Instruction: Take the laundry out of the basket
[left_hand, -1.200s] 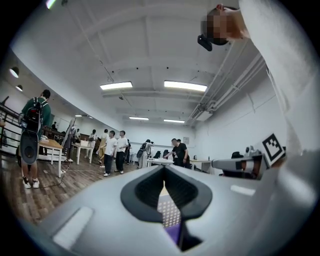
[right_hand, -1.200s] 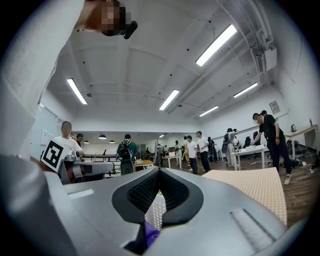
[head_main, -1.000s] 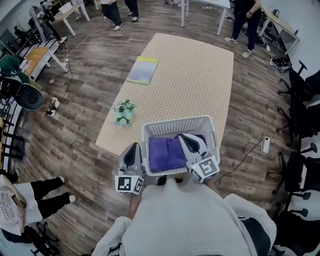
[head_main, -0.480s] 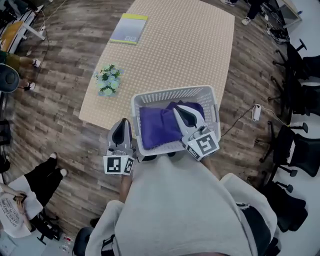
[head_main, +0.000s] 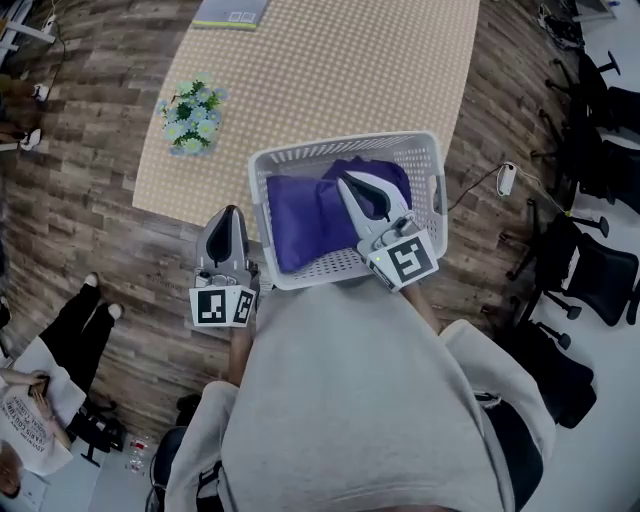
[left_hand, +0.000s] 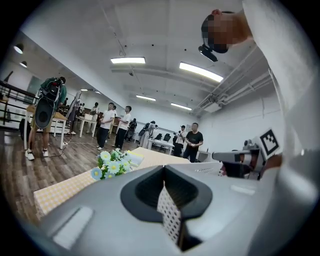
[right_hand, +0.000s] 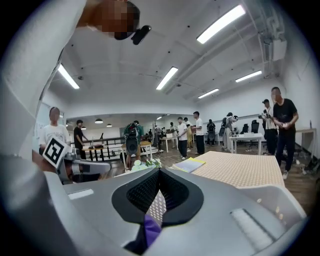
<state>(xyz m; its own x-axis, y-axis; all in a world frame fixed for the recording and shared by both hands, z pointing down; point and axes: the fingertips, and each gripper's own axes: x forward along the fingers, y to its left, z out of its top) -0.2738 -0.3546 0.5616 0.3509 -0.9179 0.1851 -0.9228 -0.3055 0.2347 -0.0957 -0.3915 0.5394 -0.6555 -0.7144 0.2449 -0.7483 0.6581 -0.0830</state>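
Note:
A white slatted laundry basket (head_main: 432, 190) stands at the near edge of the table. Purple laundry (head_main: 305, 215) lies bunched inside it. My right gripper (head_main: 347, 186) hangs over the basket above the purple cloth, jaws shut with nothing gripped. In the right gripper view (right_hand: 159, 192) a sliver of purple shows just below the closed tips. My left gripper (head_main: 228, 214) is outside the basket's left wall, over the table's near corner. In the left gripper view (left_hand: 165, 189) its jaws meet and hold nothing. The basket rim (left_hand: 210, 169) shows beyond them.
The table (head_main: 340, 70) has a checked cloth, with a bunch of artificial flowers (head_main: 190, 112) at its left edge and a booklet (head_main: 235, 12) at the far end. Office chairs (head_main: 595, 270) stand to the right, a cable with plug (head_main: 505, 178) lies on the floor, and a person (head_main: 45, 400) sits at lower left.
Both grippers have come down nearer the basket. The right one stays over the purple laundry, the left one beside the basket's left wall. The head view now looks more steeply down.

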